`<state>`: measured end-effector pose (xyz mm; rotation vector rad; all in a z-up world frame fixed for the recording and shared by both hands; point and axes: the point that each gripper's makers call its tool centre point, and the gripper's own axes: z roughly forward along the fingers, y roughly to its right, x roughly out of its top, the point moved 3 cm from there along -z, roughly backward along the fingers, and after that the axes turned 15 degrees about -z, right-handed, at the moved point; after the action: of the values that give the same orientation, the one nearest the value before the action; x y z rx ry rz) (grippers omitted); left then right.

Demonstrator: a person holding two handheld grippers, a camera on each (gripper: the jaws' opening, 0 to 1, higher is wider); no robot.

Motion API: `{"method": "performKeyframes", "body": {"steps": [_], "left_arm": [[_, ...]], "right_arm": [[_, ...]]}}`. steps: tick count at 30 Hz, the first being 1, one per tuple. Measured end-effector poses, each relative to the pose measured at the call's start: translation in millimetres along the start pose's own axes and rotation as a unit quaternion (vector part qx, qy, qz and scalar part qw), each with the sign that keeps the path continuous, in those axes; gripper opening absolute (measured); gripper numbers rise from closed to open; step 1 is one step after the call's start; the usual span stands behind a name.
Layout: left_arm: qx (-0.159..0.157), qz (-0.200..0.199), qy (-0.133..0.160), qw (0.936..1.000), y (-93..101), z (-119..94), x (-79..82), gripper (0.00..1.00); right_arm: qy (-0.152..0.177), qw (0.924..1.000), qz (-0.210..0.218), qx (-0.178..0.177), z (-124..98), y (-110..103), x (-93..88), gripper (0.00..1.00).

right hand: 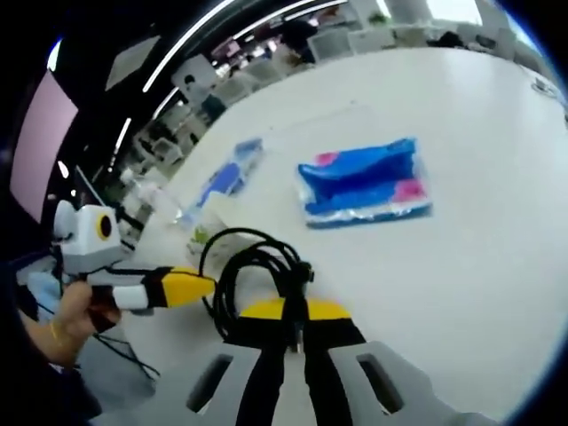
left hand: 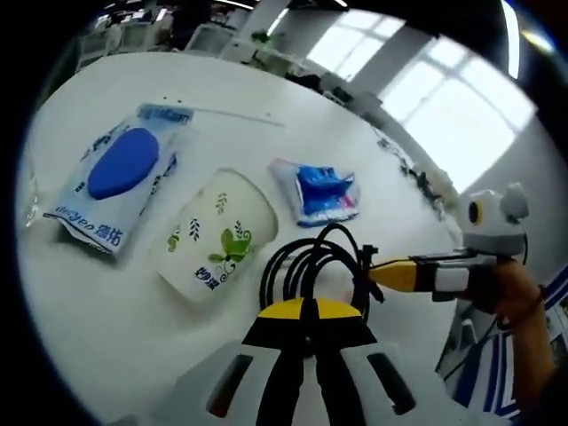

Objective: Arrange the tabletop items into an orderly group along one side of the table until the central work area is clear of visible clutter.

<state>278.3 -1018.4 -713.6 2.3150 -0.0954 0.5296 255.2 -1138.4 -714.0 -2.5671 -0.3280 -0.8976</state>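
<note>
At lower centre the right gripper (right hand: 295,330) clamps a coiled black cable (right hand: 253,275); the left gripper (right hand: 191,286) reaches in from the left; a blue packet (right hand: 364,182) lies above.

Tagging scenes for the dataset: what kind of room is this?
Likely an open office or lab: a large white table, rows of desks and chairs behind it, big windows and ceiling strip lights.

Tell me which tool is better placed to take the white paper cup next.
Left, probably. The paper cup lies on its side just ahead of the left tool. From the right tool, the cup is far aside, half hidden behind the black cable. Both tools seem shut on that cable.
</note>
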Motion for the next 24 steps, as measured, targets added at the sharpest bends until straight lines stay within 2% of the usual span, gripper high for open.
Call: {"method": "performKeyframes", "body": {"steps": [4,7,15,24], "left_arm": [[-0.001,-0.003,0.003,1.0,-1.4,5.9,1.0,0.02],[0.001,-0.005,0.004,1.0,-2.6,8.1,1.6,0.02],[0.016,0.001,0.01,0.9998,-10.1,9.7,1.8,0.02],[0.034,0.034,0.018,0.9987,-12.3,11.2,1.4,0.03]], "right_arm": [[-0.011,0.9999,-0.01,-0.003,7.8,1.7,-2.5,0.0],[-0.031,0.9988,-0.037,-0.01,14.8,4.6,-8.0,0.0],[-0.024,0.9991,-0.032,-0.01,16.0,7.5,-4.7,0.0],[-0.028,0.9985,-0.043,-0.017,16.0,5.5,-3.6,0.0]]}}
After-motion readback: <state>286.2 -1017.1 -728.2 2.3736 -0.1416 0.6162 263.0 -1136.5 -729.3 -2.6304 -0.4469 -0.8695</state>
